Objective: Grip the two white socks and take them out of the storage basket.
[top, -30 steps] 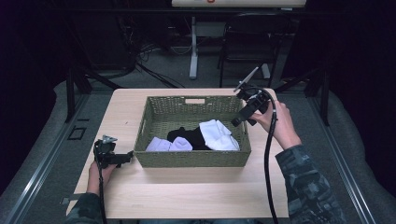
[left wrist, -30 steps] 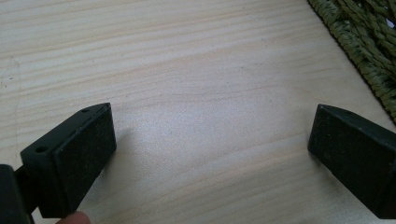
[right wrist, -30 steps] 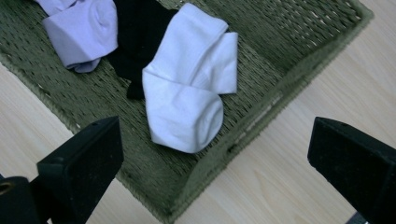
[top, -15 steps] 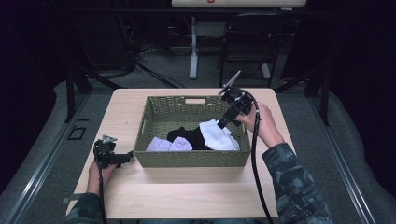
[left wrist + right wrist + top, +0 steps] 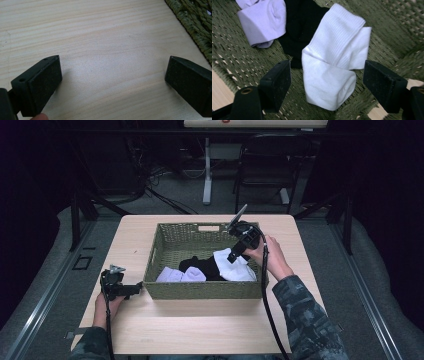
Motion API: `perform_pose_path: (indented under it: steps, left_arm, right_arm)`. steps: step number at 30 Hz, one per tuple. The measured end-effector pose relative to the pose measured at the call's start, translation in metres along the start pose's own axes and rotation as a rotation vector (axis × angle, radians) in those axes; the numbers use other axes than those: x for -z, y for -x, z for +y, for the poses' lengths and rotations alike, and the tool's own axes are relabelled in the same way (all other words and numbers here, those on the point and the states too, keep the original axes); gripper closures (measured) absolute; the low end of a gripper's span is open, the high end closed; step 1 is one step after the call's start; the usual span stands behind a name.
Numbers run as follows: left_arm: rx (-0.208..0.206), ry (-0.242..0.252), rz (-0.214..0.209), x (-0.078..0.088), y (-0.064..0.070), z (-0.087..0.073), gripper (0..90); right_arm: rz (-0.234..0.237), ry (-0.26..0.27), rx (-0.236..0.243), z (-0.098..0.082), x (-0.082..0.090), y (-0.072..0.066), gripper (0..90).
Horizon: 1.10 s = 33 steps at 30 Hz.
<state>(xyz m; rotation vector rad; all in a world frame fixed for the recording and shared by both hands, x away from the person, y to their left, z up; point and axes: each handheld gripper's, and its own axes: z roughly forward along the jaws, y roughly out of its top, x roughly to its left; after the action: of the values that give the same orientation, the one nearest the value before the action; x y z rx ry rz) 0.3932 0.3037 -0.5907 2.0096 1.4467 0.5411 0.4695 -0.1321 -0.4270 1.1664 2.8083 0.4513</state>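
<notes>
A green woven basket (image 5: 165, 240) stands mid-table and holds a white sock bundle (image 5: 240, 270), a black sock (image 5: 202, 266) and a pale lilac sock bundle (image 5: 175, 275). My right gripper (image 5: 231, 257) hangs over the basket's right part, open, its jaws either side of the white sock bundle (image 5: 332, 62) without touching it. The black sock (image 5: 299, 22) and lilac bundle (image 5: 263, 21) lie beyond. My left gripper (image 5: 137, 288) rests low at the basket's left front corner, open over bare wood, with the basket wall (image 5: 195, 22) at its right.
The light wooden table (image 5: 200, 330) has free surface in front of the basket and on both sides. Its edges drop to a grey floor. A chair (image 5: 265, 175) and a white stand (image 5: 206, 170) are behind the table.
My right gripper has come in from beyond the basket's far right corner, moving left and down over the white sock bundle. The left gripper has stayed put.
</notes>
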Motion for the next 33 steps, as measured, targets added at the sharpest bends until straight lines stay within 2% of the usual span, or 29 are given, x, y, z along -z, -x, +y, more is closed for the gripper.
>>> perform_pose_path:
  steps: [10,13,14,15,19,20,22,23,26,29,31,32,33]
  left_arm:
    - [0.0,-0.001,0.0,0.0,0.0,0.0,0.5]
    - [0.0,0.0,0.0,0.0,0.0,0.0,0.4]
    - [0.0,-0.001,0.0,0.0,0.0,0.0,0.4]
    - [0.0,0.0,0.0,0.0,0.0,0.0,0.5]
    - [-0.001,-0.001,0.0,0.0,0.0,0.0,0.4]
    - [-0.001,-0.001,0.0,0.0,0.0,0.0,0.5]
    - [-0.001,-0.001,-0.001,0.0,0.0,0.0,0.5]
    - [-0.001,0.0,-0.001,0.0,0.0,0.0,0.5]
    - [-0.001,-0.001,-0.001,0.0,0.0,0.0,0.5]
    - [-0.001,-0.001,-0.001,0.0,0.0,0.0,0.5]
    - [-0.001,-0.001,-0.001,0.0,0.0,0.0,0.4]
    - [-0.001,0.0,-0.001,0.0,0.0,0.0,0.5]
    - [-0.002,-0.001,-0.002,0.0,0.0,0.0,0.5]
  right_arm:
    - [0.019,-0.055,-0.015,0.002,-0.023,0.004,27.0]
    - [0.023,-0.05,-0.026,0.002,-0.028,0.005,28.9]
    - [0.026,-0.067,-0.024,0.003,-0.03,0.004,30.1]
    - [0.023,-0.047,-0.031,0.002,-0.034,0.003,31.9]
    - [0.02,-0.088,-0.029,0.003,-0.046,0.002,37.8]
    - [0.025,-0.08,-0.045,0.003,-0.05,0.001,38.8]
    - [0.02,-0.113,-0.033,0.004,-0.052,0.002,40.0]
    - [0.019,-0.105,-0.038,0.003,-0.055,0.002,40.6]
    - [0.006,-0.126,-0.032,0.004,-0.061,0.003,41.7]
    - [0.004,-0.116,-0.044,0.004,-0.066,0.002,41.6]
    - [-0.005,-0.137,-0.027,0.004,-0.07,0.004,41.9]
    - [-0.01,-0.132,-0.043,0.004,-0.074,0.003,42.4]
    - [-0.007,-0.142,-0.038,0.004,-0.075,0.003,44.0]
